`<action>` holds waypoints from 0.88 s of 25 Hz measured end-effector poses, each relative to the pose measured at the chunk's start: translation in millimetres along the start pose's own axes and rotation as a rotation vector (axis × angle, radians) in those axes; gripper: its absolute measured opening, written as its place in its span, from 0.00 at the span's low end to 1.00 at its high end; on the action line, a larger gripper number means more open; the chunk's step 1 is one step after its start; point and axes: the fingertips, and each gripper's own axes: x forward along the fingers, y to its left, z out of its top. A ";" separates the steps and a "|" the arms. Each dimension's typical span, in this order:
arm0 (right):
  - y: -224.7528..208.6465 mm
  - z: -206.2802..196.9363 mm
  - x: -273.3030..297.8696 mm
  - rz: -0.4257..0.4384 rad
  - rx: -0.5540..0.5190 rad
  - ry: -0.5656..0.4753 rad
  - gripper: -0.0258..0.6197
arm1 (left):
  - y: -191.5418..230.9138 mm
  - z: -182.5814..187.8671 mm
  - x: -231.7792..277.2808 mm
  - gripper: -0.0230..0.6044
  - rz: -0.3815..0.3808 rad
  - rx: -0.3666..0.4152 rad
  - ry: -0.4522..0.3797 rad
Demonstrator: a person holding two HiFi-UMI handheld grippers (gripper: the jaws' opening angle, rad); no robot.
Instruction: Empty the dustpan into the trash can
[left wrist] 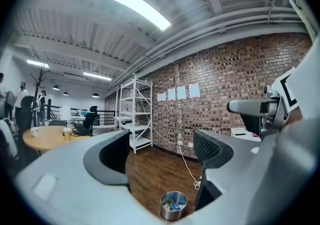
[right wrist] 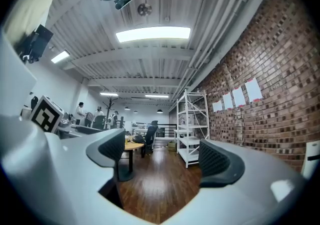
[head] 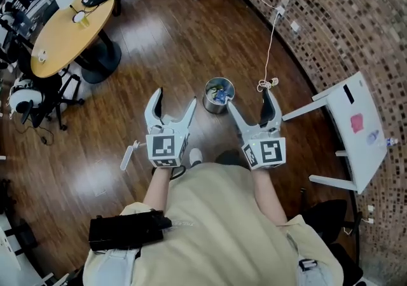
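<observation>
My left gripper [head: 176,95] and right gripper [head: 248,97] point level, jaws apart and empty: nothing is collected yet. The trash can [head: 219,95] stands on the floor [head: 172,43] ahead, between them. No dustpan is in view.

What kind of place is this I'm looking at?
Probably an open-plan office or studio: a round wooden table with office chairs, and a white shelving unit against a brick wall.

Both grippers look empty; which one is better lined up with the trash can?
Left, narrowly. The left gripper has the trash can framed between its open jaws; the view from the right gripper misses it. Neither holds anything.
</observation>
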 end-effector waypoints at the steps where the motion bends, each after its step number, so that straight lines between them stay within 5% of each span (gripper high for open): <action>1: 0.7 -2.6 5.2 0.002 0.003 0.005 0.75 | 3.1 0.3 5.3 0.66 -0.003 0.001 0.000; 11: -9.1 -6.1 89.1 0.165 0.023 -0.013 0.66 | 30.9 5.9 44.6 0.61 0.078 0.035 0.033; 22: 84.0 -3.1 174.2 0.610 0.070 -0.023 0.66 | 122.3 9.4 -30.3 0.58 0.519 0.016 0.077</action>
